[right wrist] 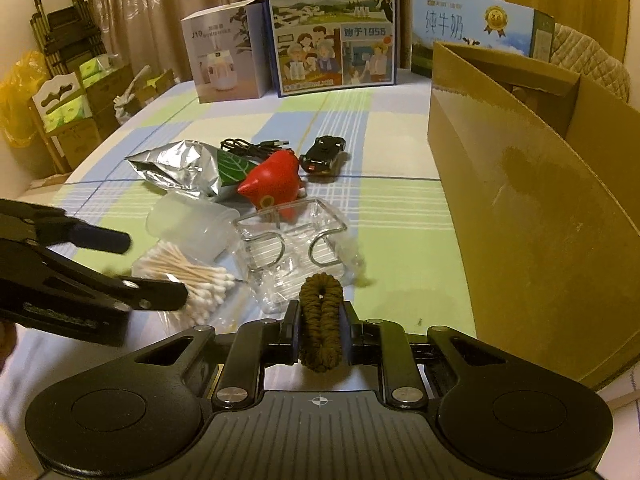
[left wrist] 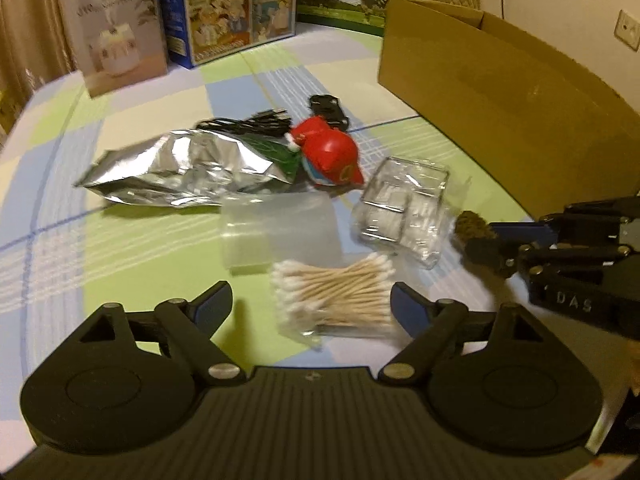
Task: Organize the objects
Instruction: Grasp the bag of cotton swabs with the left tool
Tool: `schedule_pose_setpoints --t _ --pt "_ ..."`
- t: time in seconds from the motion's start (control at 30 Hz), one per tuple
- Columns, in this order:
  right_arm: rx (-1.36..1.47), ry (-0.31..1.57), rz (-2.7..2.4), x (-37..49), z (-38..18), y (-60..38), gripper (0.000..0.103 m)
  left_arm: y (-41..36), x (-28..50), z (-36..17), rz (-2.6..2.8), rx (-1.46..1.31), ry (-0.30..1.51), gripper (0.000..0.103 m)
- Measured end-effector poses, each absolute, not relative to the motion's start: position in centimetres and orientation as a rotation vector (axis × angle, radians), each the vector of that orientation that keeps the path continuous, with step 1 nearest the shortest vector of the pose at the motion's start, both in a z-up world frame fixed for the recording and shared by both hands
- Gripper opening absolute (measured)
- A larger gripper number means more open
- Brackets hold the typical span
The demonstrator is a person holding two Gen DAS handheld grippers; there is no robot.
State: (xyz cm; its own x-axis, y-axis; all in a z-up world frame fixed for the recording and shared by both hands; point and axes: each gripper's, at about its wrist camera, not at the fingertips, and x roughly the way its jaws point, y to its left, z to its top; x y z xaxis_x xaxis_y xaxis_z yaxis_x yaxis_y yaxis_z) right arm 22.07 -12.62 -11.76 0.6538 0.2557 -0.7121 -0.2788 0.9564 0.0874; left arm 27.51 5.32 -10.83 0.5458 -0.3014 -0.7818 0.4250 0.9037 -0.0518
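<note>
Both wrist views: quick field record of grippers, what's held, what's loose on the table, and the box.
left gripper: open, holding nothing, fingers either side of the cotton swabs
right gripper: shut on hair tie
loose on tablecloth: foil bag, red toy, black toy car, black cable, clear holder, frosted cup
cardboard box: open-topped, on the right side; contents not visible

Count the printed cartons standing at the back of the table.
3: humidifier carton on the left, tall milk carton in the middle, low milk carton on the right, partly behind the cardboard box. More may be hidden.
</note>
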Motion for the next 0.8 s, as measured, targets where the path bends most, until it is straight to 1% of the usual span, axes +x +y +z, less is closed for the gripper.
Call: schedule_pose_setpoints --t 0.07,0.1,0.17,0.2,0.23,0.3,0.33,0.4,0.6,0.67,0.7,0.73,0.8 --pt "-0.029 0.804 0.306 22.1 -11.7 -12.6 0.016 4.9 27.8 -11.2 -0.448 0.139 0.906 0.074" --pt "-0.026 0.805 0.305 22.1 -11.7 -12.7 0.016 4.8 27.9 -11.3 -0.455 0.127 0.911 0.067" --pt "-0.02 0.809 0.304 22.1 -11.7 -12.8 0.016 4.7 28.1 -11.3 -0.453 0.094 0.923 0.063" --pt "-0.019 0.809 0.303 22.2 -11.7 -12.8 0.016 4.8 28.1 -11.2 -0.449 0.087 0.927 0.059" --pt "-0.016 0.81 0.303 22.2 -11.6 -12.9 0.016 4.9 28.1 -11.1 -0.44 0.081 0.93 0.051" --pt "-0.013 0.809 0.307 22.1 -11.5 -12.8 0.016 5.4 27.8 -10.8 -0.406 0.049 0.948 0.041" --pt "-0.013 0.807 0.309 22.1 -11.4 -12.8 0.016 5.8 27.6 -10.7 -0.39 0.027 0.963 0.038" --pt "-0.011 0.804 0.316 22.0 -11.3 -12.6 0.016 6.2 27.0 -10.5 -0.377 0.016 0.983 0.037" --pt "-0.019 0.802 0.344 21.6 -10.8 -11.6 0.016 6.2 23.7 -10.0 -0.448 0.063 1.037 0.037" --pt "-0.023 0.8 0.35 21.5 -10.7 -11.4 0.016 6.0 22.5 -9.7 -0.458 0.117 1.034 0.045" --pt "-0.025 0.799 0.352 21.4 -10.7 -11.2 0.016 6.0 22.0 -9.6 -0.46 0.154 1.019 0.058" --pt "-0.025 0.797 0.351 21.4 -10.6 -11.2 0.016 6.0 21.7 -9.5 -0.462 0.195 0.997 0.066" --pt "-0.027 0.795 0.349 21.4 -10.6 -11.2 0.016 5.6 21.1 -9.4 -0.484 0.293 0.95 0.069"
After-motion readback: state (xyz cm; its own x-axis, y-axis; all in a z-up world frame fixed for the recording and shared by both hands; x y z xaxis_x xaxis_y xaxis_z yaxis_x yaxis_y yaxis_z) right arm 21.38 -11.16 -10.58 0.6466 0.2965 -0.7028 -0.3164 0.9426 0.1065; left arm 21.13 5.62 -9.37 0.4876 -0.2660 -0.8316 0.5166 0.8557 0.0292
